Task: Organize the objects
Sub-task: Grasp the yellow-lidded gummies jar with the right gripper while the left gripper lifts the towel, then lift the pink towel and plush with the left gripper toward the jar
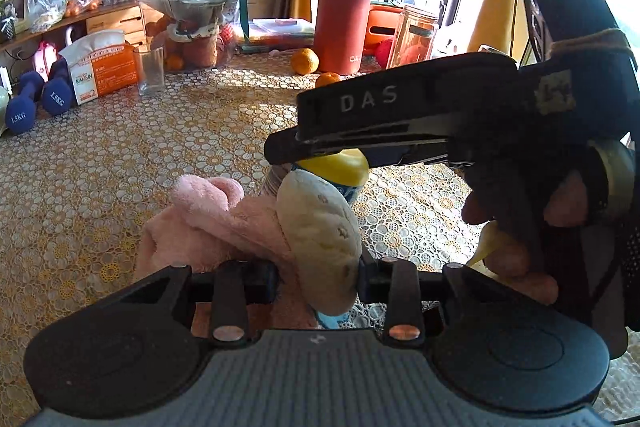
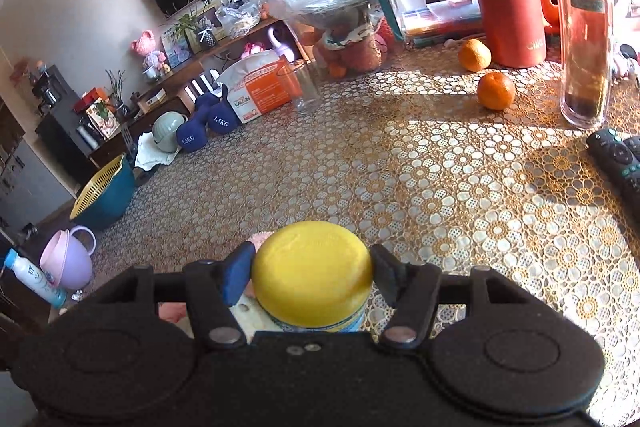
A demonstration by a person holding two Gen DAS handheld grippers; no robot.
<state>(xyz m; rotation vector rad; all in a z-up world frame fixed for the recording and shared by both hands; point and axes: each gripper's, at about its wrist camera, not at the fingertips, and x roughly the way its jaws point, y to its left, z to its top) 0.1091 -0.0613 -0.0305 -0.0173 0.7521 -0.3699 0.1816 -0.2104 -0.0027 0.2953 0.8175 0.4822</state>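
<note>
Right gripper (image 2: 312, 277) clamping yellow lid (image 2: 312, 273) of small jar (image 2: 320, 325), pads pressing on both sides of lid. Left gripper (image 1: 318, 273) pinching pink plush toy (image 1: 224, 223) by cream-coloured part (image 1: 320, 239), fingers nearly together on it. Both sitting low over lace-patterned table (image 2: 460, 195), jar just behind toy. Plush looking soft, light, squashy: gripping anywhere, deep into stuffing. Jar looking rigid, smooth, likely slippery: lid grip risking twist-off; gripping body lower probably safer.
</note>
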